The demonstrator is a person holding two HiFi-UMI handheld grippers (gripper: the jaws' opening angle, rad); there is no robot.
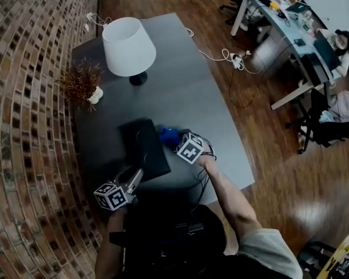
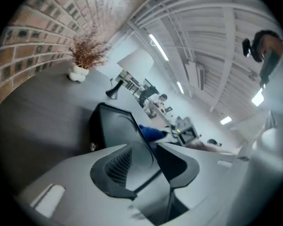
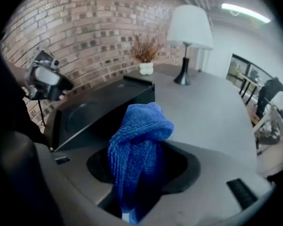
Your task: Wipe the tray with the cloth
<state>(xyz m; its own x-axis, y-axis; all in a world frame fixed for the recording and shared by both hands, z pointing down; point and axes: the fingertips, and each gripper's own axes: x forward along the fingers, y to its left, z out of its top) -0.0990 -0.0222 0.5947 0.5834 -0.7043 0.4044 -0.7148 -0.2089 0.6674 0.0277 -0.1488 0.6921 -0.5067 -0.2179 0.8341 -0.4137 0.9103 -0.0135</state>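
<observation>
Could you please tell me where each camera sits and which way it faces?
Head view: on the person's head, looking steeply down at the grey table; left tool, right tool and right forearm show.
Left gripper view: on the left tool, looking across the black tray towards the lamp; its jaws show.
Right gripper view: on the right tool, facing the brick wall; its jaws grip the blue cloth.
Shared: all show black tray and lamp.

The cloth [image 3: 139, 145] is nubbly woven fabric, the tray [image 1: 142, 150] smooth matt black, the wall [image 1: 23, 97] rough brick.
</observation>
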